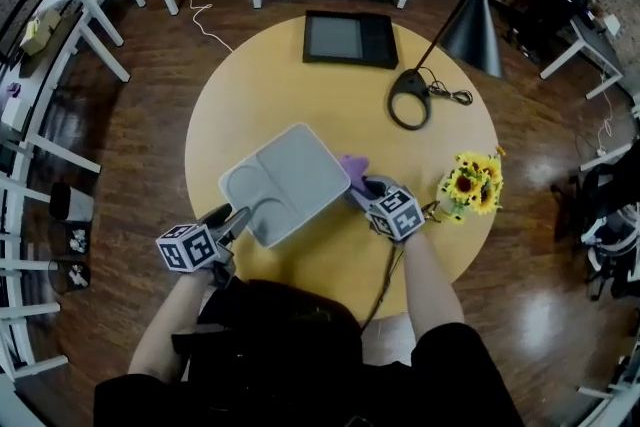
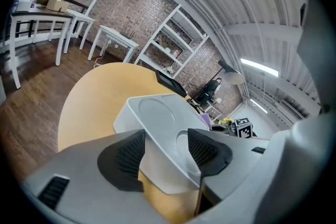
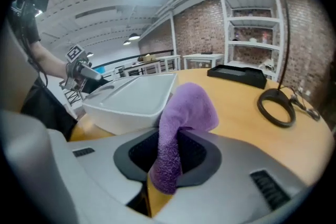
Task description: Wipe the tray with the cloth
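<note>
A grey compartment tray (image 1: 285, 183) lies at the middle of the round yellow table (image 1: 300, 85). My left gripper (image 1: 228, 220) is shut on its near left corner; in the left gripper view the tray (image 2: 157, 118) sits wedged between the two dark pads of the left gripper (image 2: 165, 152). My right gripper (image 1: 365, 190) is at the tray's right edge, shut on a purple cloth (image 1: 353, 165). In the right gripper view the cloth (image 3: 181, 118) stands up out of the right gripper (image 3: 168, 157) and droops over, right beside the tray's wall (image 3: 131, 99).
A black flat tray (image 1: 350, 38) lies at the table's far side. A black lamp with a ring base (image 1: 410, 98) and cone shade (image 1: 475, 15) stands at the right. Sunflowers (image 1: 472, 183) stand close to my right hand. White tables and shelves ring the table.
</note>
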Motion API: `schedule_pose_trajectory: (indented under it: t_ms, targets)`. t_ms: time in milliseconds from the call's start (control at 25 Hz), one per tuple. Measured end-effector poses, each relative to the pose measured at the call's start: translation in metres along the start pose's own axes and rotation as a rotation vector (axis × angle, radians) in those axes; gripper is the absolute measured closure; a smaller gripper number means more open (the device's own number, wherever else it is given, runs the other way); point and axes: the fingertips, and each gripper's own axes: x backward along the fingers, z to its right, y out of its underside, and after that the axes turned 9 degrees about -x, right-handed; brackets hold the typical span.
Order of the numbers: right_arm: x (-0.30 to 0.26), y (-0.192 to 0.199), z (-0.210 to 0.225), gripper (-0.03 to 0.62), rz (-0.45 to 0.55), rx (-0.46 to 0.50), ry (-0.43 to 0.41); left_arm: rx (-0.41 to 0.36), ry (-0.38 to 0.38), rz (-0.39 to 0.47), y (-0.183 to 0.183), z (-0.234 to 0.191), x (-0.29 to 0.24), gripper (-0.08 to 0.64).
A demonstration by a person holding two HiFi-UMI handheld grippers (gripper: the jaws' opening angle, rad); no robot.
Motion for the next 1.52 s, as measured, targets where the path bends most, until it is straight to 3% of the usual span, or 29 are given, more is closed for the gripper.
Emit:
schedule_pose_trajectory:
  t_ms: [280, 400, 640, 880, 1240, 1520]
  targets:
    - [0.004, 0.011, -0.004, 0.508, 0.185, -0.430, 0.168, 0.067, 0.104, 0.021, -0.004, -0.009, 0.003, 0.307]
    - [0.006, 0.018, -0.015, 0.507, 0.214, -0.514, 0.181, 0.078, 0.119, 0.056, -0.017, -0.024, 0.004, 0.307]
    - [0.007, 0.025, -0.047, 0.506, 0.214, -0.556, 0.217, -0.038, 0.120, 0.043, -0.052, -0.055, -0.013, 0.307]
    - [-0.001, 0.029, -0.086, 0.505, 0.237, -0.611, 0.257, -0.073, 0.214, -0.024, -0.060, -0.067, -0.028, 0.307]
    - [-0.023, 0.038, -0.168, 0.503, 0.230, -0.594, 0.227, -0.034, 0.354, -0.101, -0.045, -0.073, -0.033, 0.307]
    - [-0.029, 0.043, -0.217, 0.503, 0.247, -0.589, 0.158, -0.012, 0.410, -0.115, -0.045, -0.067, -0.025, 0.308]
